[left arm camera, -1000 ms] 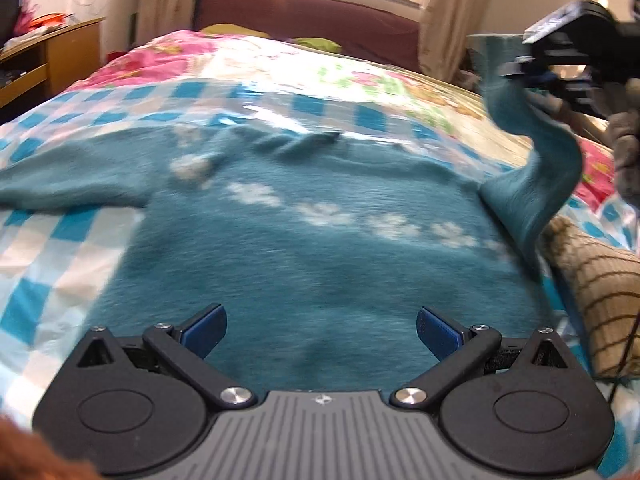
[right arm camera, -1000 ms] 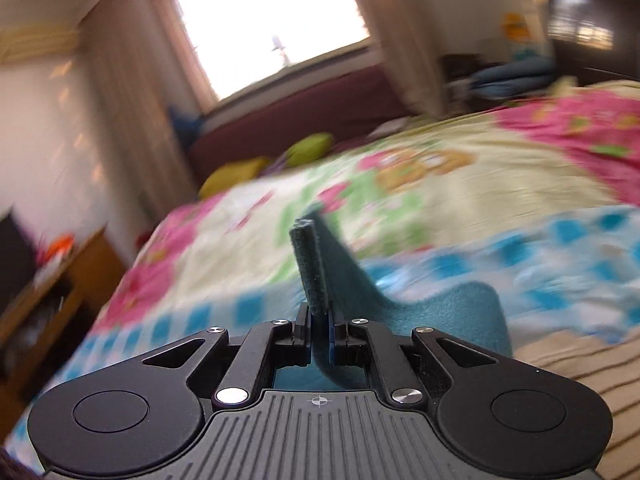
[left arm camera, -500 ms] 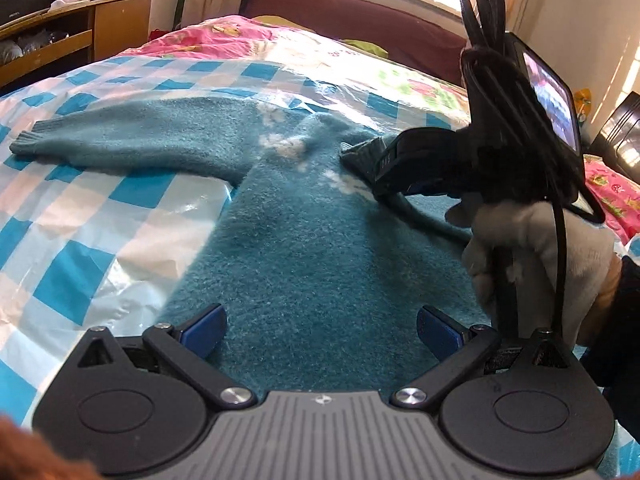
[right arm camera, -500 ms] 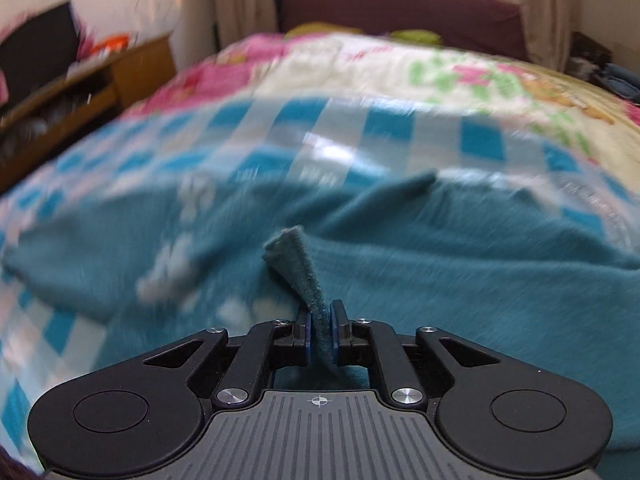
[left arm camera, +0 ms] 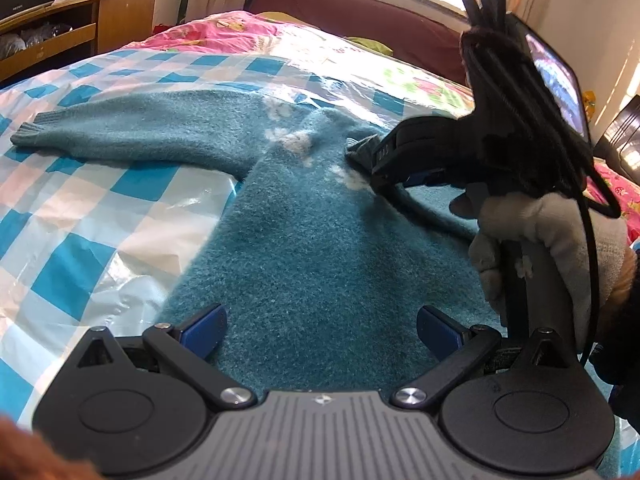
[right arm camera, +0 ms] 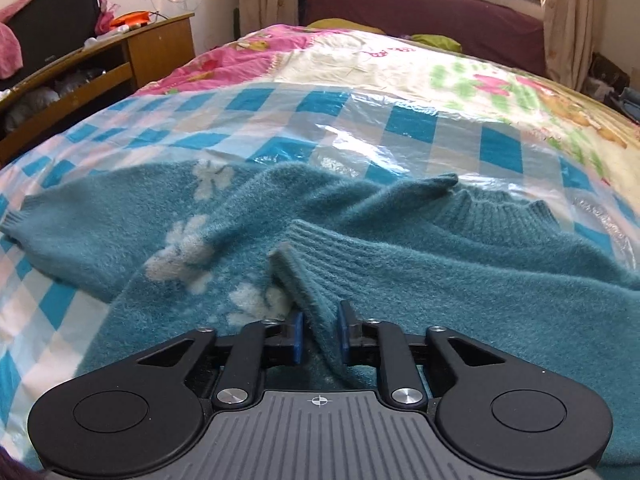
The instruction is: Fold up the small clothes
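Note:
A small teal knit sweater (left arm camera: pixel 312 240) with white flowers lies flat on a blue-checked plastic sheet (left arm camera: pixel 80 208) on the bed. Its left sleeve (left arm camera: pixel 132 132) stretches out to the left. Its right sleeve (right arm camera: pixel 360 252) is folded across the chest, cuff near the flowers. My right gripper (right arm camera: pixel 319 332) has its jaws slightly parted around that cuff, which lies loose between the pads. In the left wrist view it (left arm camera: pixel 380 164) rests low on the chest. My left gripper (left arm camera: pixel 320 326) is wide open and empty, just above the sweater's hem.
A floral quilt (right arm camera: pixel 400 64) covers the bed beyond the sheet. A dark red headboard (right arm camera: pixel 420 20) and window stand at the far end. A wooden cabinet (right arm camera: pixel 100 68) is on the left. A gloved hand (left arm camera: pixel 548 240) and cable hold the right gripper.
The right gripper swung the right sleeve from high on the right down across the chest, and its jaws have parted from the cuff. The left gripper stayed open over the hem.

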A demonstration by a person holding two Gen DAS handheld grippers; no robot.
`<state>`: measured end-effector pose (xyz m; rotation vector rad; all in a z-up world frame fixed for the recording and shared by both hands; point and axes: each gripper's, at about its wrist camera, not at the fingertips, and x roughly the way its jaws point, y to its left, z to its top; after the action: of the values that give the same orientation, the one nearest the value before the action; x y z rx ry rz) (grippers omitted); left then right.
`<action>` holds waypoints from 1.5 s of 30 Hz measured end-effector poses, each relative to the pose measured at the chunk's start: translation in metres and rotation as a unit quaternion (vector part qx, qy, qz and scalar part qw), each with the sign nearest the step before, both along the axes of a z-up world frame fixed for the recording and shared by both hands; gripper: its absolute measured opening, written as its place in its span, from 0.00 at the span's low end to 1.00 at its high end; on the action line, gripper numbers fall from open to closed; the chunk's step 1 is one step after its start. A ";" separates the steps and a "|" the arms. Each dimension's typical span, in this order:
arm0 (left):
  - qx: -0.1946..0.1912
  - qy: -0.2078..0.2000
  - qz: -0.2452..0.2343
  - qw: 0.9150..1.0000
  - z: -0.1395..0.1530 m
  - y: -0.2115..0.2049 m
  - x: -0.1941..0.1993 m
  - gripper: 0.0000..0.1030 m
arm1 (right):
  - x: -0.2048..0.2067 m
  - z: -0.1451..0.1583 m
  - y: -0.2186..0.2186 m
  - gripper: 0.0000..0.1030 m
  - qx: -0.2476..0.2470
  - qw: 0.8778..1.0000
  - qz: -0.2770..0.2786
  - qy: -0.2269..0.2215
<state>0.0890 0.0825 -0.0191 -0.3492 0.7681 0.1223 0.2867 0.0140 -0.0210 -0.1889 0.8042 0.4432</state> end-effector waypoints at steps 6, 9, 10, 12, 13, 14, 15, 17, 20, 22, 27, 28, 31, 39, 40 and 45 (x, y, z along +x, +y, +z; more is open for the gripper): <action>-0.004 -0.001 0.006 1.000 0.000 0.004 0.000 1.00 | 0.002 0.017 -0.001 0.13 0.037 0.999 -0.021 -0.013; 0.001 0.001 0.006 1.000 -0.001 0.002 0.001 1.00 | 0.002 0.010 0.003 0.13 0.029 0.999 -0.018 -0.010; 0.003 0.002 0.006 1.000 -0.002 0.002 0.001 1.00 | 0.002 0.006 0.005 0.13 0.027 0.999 -0.017 -0.006; 0.006 0.005 0.006 1.000 -0.003 0.001 0.002 1.00 | 0.003 -0.004 0.005 0.15 0.025 1.000 -0.014 0.004; 0.007 0.006 0.006 1.000 -0.004 0.000 0.003 1.00 | 0.003 -0.007 0.004 0.16 0.029 0.999 -0.014 0.007; 0.008 0.007 0.006 1.000 -0.005 0.000 0.003 1.00 | 0.003 -0.007 0.002 0.17 0.038 0.999 -0.016 0.008; 0.008 0.009 0.006 1.000 -0.006 0.000 0.004 1.00 | 0.004 -0.006 0.001 0.23 0.044 0.999 -0.015 0.011; 0.010 0.012 0.006 1.000 -0.007 0.000 0.004 1.00 | 0.004 -0.004 -0.002 0.25 0.056 0.998 -0.002 0.019; 0.016 0.012 0.007 1.000 -0.008 -0.002 0.005 1.00 | 0.001 0.002 -0.005 0.25 0.061 0.998 0.007 0.015; 0.020 0.013 0.006 1.000 -0.009 -0.003 0.004 1.00 | 0.000 0.001 -0.003 0.25 0.046 0.999 0.008 0.009; 0.023 0.014 0.007 1.000 -0.010 -0.004 0.005 1.00 | -0.002 -0.002 0.008 0.15 0.021 1.000 -0.008 -0.001; 0.024 0.014 0.006 1.000 -0.010 -0.004 0.006 1.00 | -0.003 0.000 0.010 0.15 0.023 1.000 -0.013 -0.004; 0.023 0.015 0.006 1.000 -0.010 -0.004 0.005 1.00 | 0.001 0.001 0.014 0.15 0.030 0.999 -0.027 -0.005; 0.024 0.006 0.008 1.000 -0.009 -0.001 0.003 1.00 | -0.002 0.007 -0.002 0.33 0.067 0.997 0.006 0.028; 0.023 0.003 0.011 1.000 -0.007 0.001 0.002 1.00 | -0.005 0.013 -0.008 0.33 0.082 0.996 0.008 0.027; 0.024 -0.011 0.042 0.999 0.009 0.019 -0.004 1.00 | -0.011 0.007 -0.021 0.33 0.070 0.997 0.007 0.040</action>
<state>0.0846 0.1017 -0.0103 -0.3379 0.7272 0.2151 0.2760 -0.0074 -0.0141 -0.0467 0.8468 0.5206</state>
